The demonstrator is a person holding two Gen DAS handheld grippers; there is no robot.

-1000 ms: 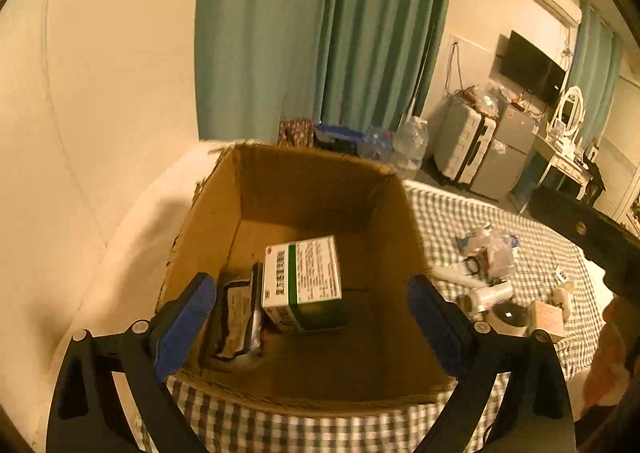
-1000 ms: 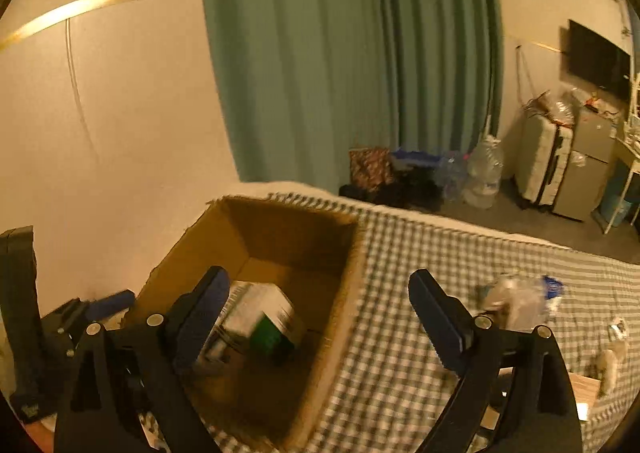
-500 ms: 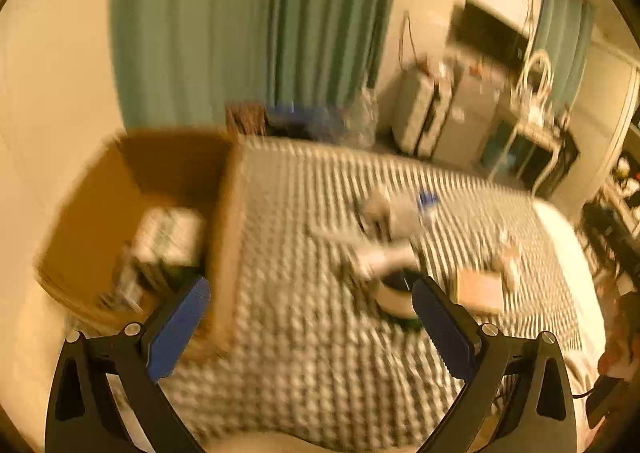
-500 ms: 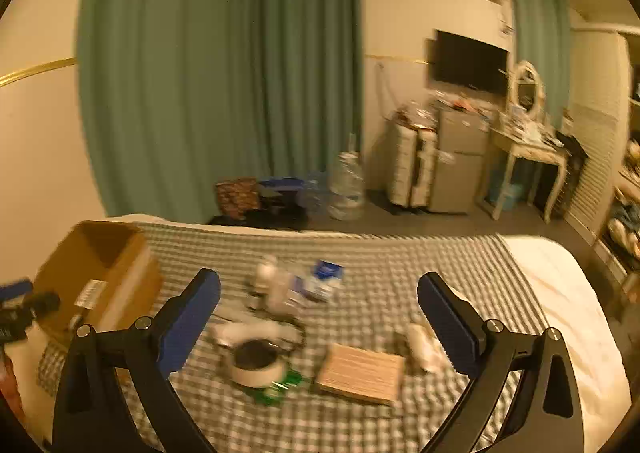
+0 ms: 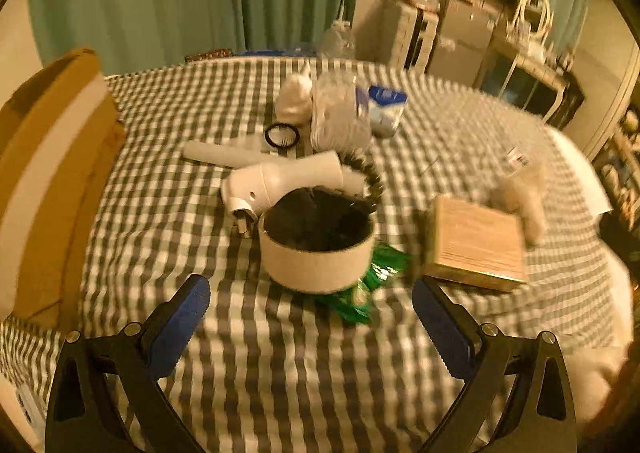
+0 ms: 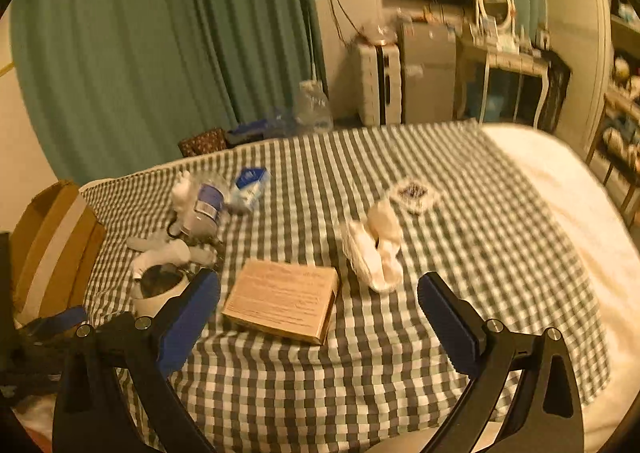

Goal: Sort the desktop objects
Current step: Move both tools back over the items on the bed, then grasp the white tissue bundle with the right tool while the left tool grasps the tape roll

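Checked cloth (image 5: 280, 353) under both hand-held grippers was woven fabric, matt, slightly creased. Cardboard box (image 5: 52, 173) far left of the left hand-held gripper (image 5: 312, 317) looked like raw brown corrugated board, matt, with a pale tape strip. White hair dryer (image 5: 280, 177) ahead of it was smooth plastic with a faint sheen. Round tub (image 5: 316, 257) just ahead had a matt off-white wall. Green packet (image 5: 368, 285) under the tub was glossy foil-like plastic. Tan box (image 6: 284, 297) between the right hand-held gripper's (image 6: 320, 317) fingers' line was matt paperboard. Finger pads (image 6: 188, 325) were blue, matt and rubbery; the frames were black matt plastic.
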